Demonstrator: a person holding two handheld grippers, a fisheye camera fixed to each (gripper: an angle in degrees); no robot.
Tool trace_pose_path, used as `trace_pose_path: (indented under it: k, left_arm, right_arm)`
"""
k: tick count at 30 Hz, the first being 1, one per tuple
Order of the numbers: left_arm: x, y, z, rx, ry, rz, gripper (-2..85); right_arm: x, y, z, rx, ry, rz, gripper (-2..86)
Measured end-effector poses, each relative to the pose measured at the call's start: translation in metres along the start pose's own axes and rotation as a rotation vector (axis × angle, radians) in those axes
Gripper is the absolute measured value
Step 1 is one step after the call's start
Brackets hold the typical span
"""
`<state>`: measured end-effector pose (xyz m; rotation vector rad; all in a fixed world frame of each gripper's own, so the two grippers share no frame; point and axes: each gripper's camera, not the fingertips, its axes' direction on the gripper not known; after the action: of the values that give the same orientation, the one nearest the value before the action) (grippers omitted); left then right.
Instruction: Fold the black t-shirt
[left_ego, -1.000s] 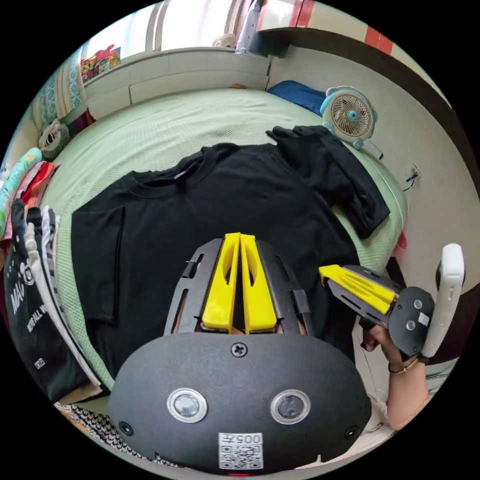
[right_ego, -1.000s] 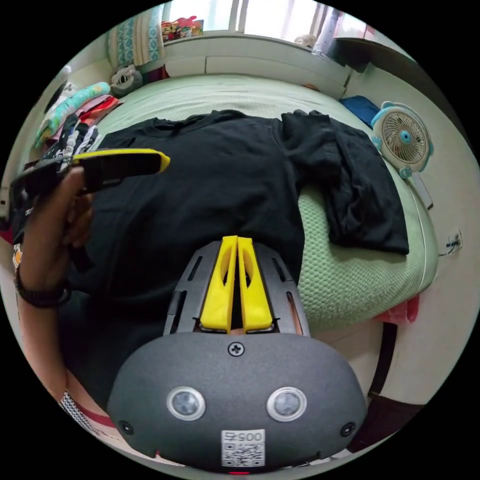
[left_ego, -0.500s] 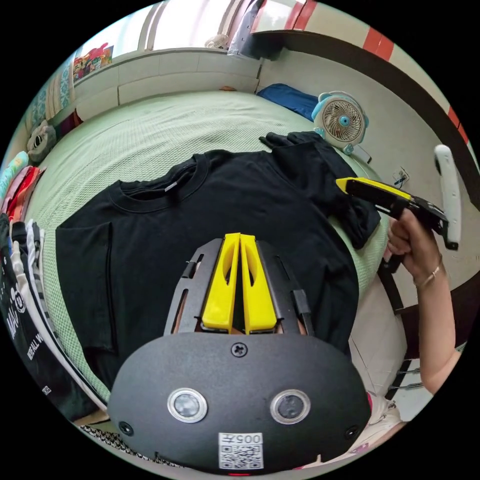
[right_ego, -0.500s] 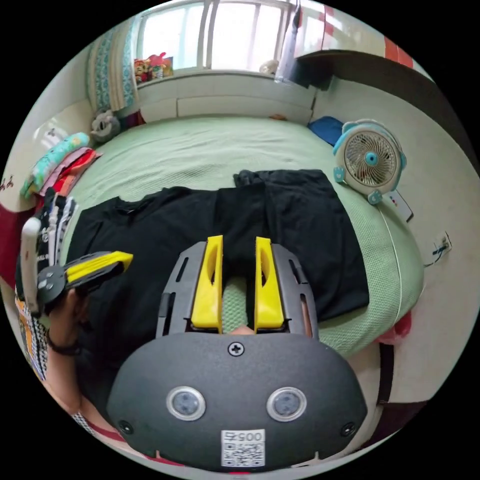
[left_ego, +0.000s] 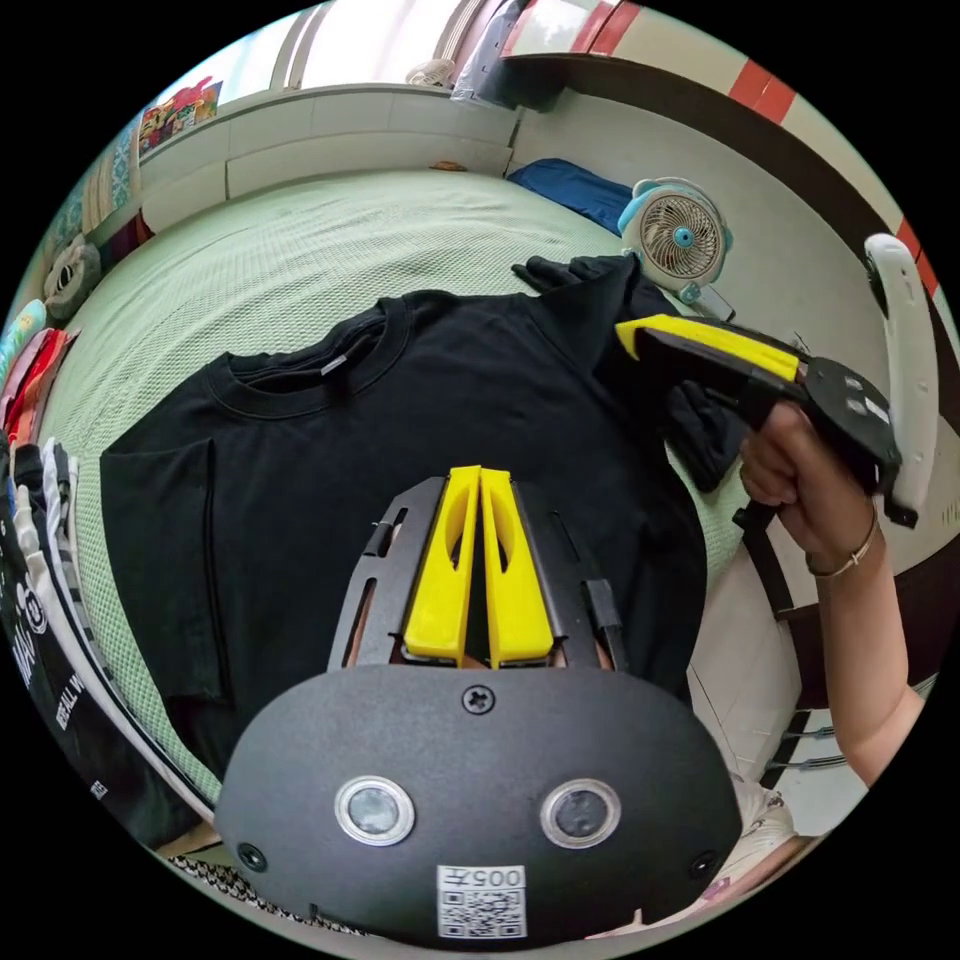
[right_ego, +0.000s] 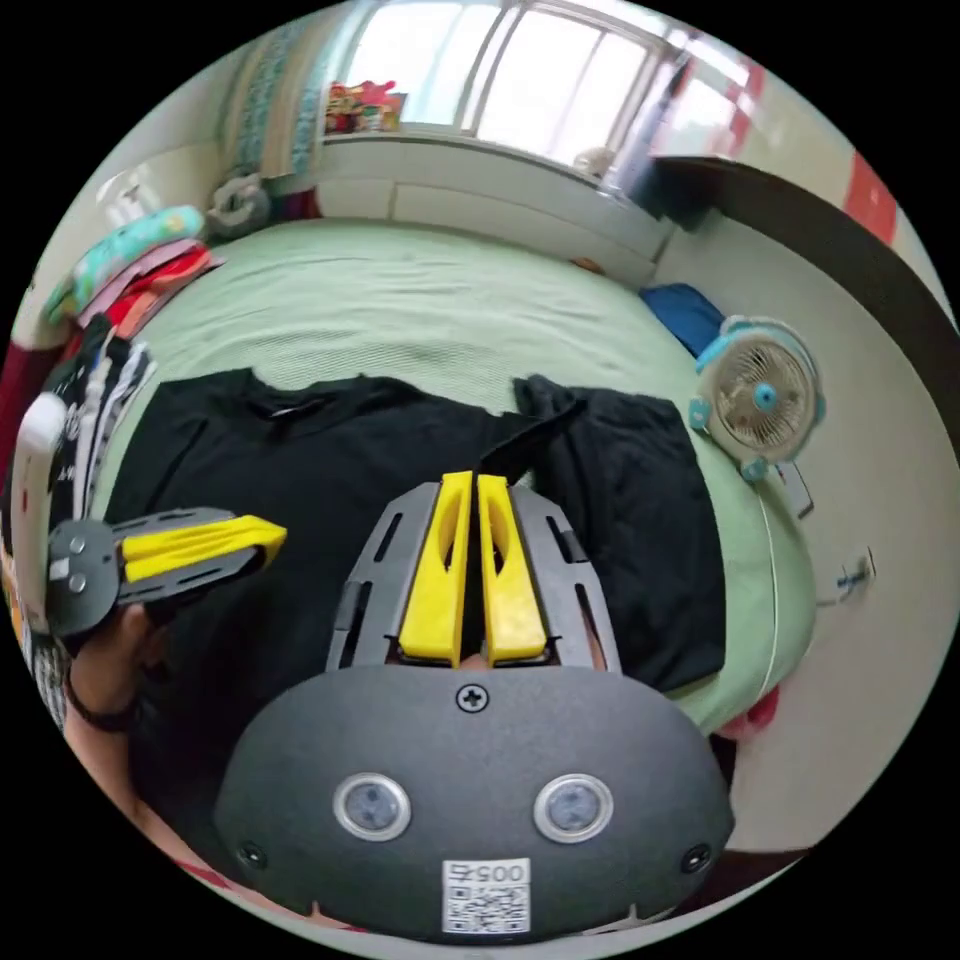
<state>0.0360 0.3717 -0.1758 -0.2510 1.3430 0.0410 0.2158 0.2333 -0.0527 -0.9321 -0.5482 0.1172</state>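
Lying face-up on the green mattress (left_ego: 330, 240), the black t-shirt (left_ego: 400, 420) fills the centre of the left gripper view, collar toward 11 o'clock, hem toward 6. The sleeve at 9 o'clock is already tucked in over the body w/ a straight crease; judging by that, the other side is the one in hand now.

Right gripper (left_ego: 628, 338) sits at 2 o'clock in that view, jaws drawn together at the shoulder seam of the far sleeve. In the right gripper view its own jaws (right_ego: 470, 485) are closed tight, and a peak of black cloth rises to the tips at 12 o'clock, so it looks clamped on a pinch of sleeve fabric, prob. to lift and carry it across the body.

Left gripper (left_ego: 478, 480) hangs over the lower chest, jaws pressed together w/ nothing visible between them; in the right gripper view it shows at 9 o'clock (right_ego: 270, 535), above the shirt, not clearly touching. Likely waiting to pin or take the hem.

Edges: mattress edge drops off close by the sleeve at 3–4 o'clock, w/ a small fan (left_ego: 680, 237) just beyond at 1 o'clock. A stack of folded clothes (left_ego: 50, 620) crowds the 8–9 o'clock side. Open green surface lies past the collar, 11–12 o'clock, so room to move is inward and up.
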Motion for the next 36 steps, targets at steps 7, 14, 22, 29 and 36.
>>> trace_pose_path:
  k: [7,14,22,29,36]
  left_arm:
    - [-0.022,-0.007,-0.003,-0.001,0.01,-0.029,-0.5]
    - [-0.039,-0.013,-0.009,-0.006,0.014,-0.034,-0.5]
    - [-0.069,-0.017,-0.025,0.011,0.008,-0.057,-0.5]
    - [-0.121,-0.018,-0.046,0.067,0.019,-0.241,-0.5]
    - [-0.144,-0.002,-0.071,0.123,0.069,-0.315,0.3]
  right_arm:
    - [-0.009,0.004,0.035,-0.153,-0.223,-0.099,4.8]
    - [0.042,-0.009,0.051,-0.1,-0.174,0.064,5.9]
    - [0.085,-0.052,0.125,-0.225,-0.273,0.28,9.9]
    - [0.082,-0.068,0.149,-0.215,-0.233,0.197,0.7]
    - [0.097,-0.066,0.153,-0.231,-0.224,0.246,3.1]
